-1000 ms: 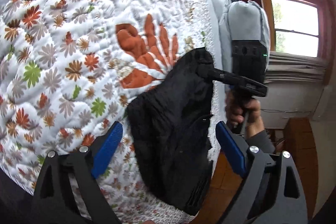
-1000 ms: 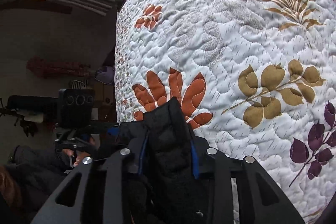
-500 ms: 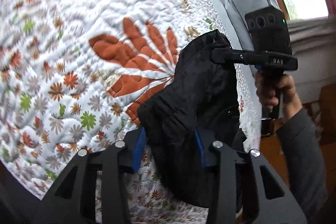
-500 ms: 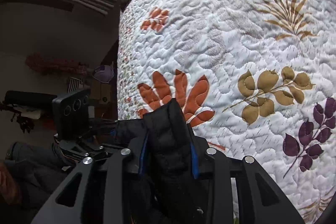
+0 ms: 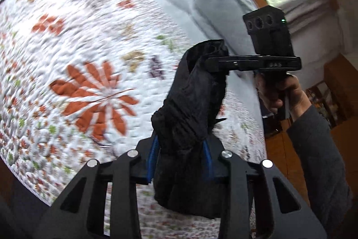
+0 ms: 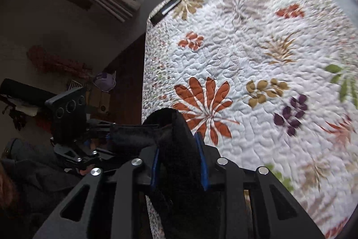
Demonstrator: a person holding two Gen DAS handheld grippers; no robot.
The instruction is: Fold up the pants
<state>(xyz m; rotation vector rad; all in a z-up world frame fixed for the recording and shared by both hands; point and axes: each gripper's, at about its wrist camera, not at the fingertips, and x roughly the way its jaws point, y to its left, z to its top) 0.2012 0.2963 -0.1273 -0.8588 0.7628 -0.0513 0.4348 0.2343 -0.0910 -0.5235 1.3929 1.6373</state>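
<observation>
Both claws clenched on the black pants (image 5: 190, 104), held up off the quilted bed (image 5: 89, 48) w/ fabric bunched btwn them. Left claw (image 5: 181, 156) pinches a thick wad; right claw (image 6: 179, 160) has another bunch. Risk imo: uneven bites, so when they spread it the cloth could slip from one claw, or land twisted near the bed edge & slide off.
</observation>
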